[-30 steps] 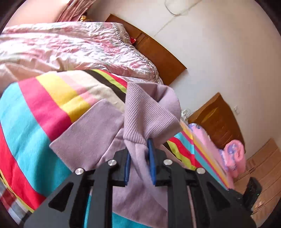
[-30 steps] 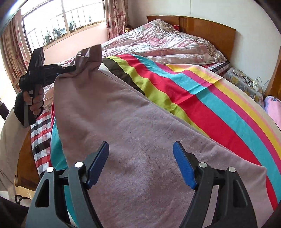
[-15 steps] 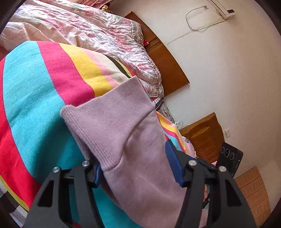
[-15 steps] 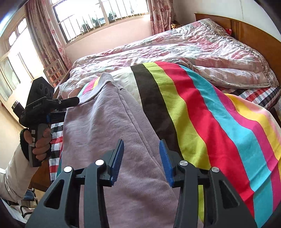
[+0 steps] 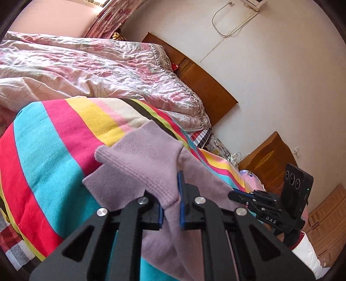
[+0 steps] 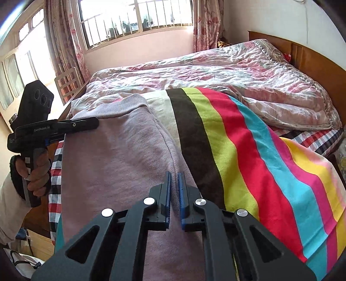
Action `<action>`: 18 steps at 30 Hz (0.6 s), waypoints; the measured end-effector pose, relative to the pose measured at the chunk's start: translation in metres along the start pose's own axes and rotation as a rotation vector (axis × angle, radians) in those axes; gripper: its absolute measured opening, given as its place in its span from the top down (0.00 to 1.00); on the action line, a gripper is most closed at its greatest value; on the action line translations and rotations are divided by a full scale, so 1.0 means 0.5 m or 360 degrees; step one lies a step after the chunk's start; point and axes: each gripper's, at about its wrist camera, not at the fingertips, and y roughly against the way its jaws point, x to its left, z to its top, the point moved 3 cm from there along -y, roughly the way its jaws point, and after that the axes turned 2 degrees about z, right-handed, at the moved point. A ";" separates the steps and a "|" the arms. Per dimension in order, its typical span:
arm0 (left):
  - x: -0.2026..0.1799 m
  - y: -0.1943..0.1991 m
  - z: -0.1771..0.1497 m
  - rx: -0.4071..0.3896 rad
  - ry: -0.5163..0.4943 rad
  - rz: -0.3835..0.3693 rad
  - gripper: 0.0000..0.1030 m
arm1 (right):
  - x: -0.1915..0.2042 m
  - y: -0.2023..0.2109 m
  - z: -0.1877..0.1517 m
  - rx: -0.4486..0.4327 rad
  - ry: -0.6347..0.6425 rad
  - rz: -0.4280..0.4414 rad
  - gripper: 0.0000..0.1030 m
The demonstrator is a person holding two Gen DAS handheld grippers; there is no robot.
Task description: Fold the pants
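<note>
Lilac knit pants [image 6: 112, 164] lie lengthwise on a striped blanket [image 6: 248, 155] on the bed. My left gripper [image 5: 170, 194] is shut on the ribbed cuff end of the pants [image 5: 149, 164], with the cuff bunched between the blue pads. It also shows in the right wrist view [image 6: 86, 124], clamped at the far cuff. My right gripper [image 6: 174, 190] is shut on the pants' right edge near the seam. It shows in the left wrist view [image 5: 237, 195], low at the right over the cloth.
A pink crumpled quilt [image 6: 227, 73] covers the far half of the bed. A wooden headboard [image 5: 205, 86] stands against the wall. A wooden nightstand [image 5: 268, 160] stands beside the bed. A window [image 6: 134, 19] and a chair [image 6: 67, 83] are beyond the bed.
Both grippers have closed on the pants: the left on the cuff after opening half a second ago, the right on the side edge. The cuff end now lies lower on the blanket.
</note>
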 end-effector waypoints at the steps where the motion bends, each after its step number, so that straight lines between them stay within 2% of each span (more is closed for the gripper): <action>1: -0.012 0.001 0.007 -0.0015 -0.0025 -0.0006 0.90 | -0.006 0.010 0.007 -0.0018 -0.0002 -0.0021 0.92; 3: -0.017 -0.014 0.009 0.0018 -0.0058 0.0060 0.90 | -0.019 0.004 0.006 0.0013 -0.0022 -0.0024 0.92; 6: 0.037 -0.069 -0.027 0.0199 0.0017 0.0210 0.90 | -0.035 -0.053 -0.023 0.0161 -0.0038 -0.0026 0.92; 7: 0.063 -0.082 -0.037 0.0233 0.0070 0.0186 0.87 | -0.040 -0.070 -0.035 0.0190 -0.0056 -0.0037 0.91; 9: 0.087 -0.069 -0.042 0.0214 0.0161 0.0103 0.87 | -0.046 -0.077 -0.047 0.0171 -0.0126 -0.0008 0.88; 10: 0.090 -0.059 -0.038 0.0210 0.0180 0.0093 0.85 | -0.051 -0.073 -0.045 0.0167 -0.0169 -0.0001 0.79; 12: 0.085 -0.045 -0.030 0.0185 0.0163 0.0074 0.72 | -0.053 -0.058 -0.041 0.0155 -0.0205 -0.0015 0.71; 13: 0.084 -0.041 -0.025 0.0173 0.0167 0.0054 0.59 | -0.049 -0.048 -0.038 0.0134 -0.0196 -0.0025 0.70; 14: 0.087 -0.040 -0.021 0.0167 0.0182 0.0031 0.56 | -0.044 -0.037 -0.033 0.0102 -0.0187 -0.0028 0.70; 17: 0.097 -0.047 -0.011 0.0169 0.0213 0.0063 0.56 | -0.023 -0.016 -0.017 0.0005 -0.0212 0.0044 0.70; 18: 0.097 -0.050 -0.013 0.0173 0.0219 0.0077 0.56 | -0.014 -0.023 -0.016 0.0015 -0.0215 0.0075 0.70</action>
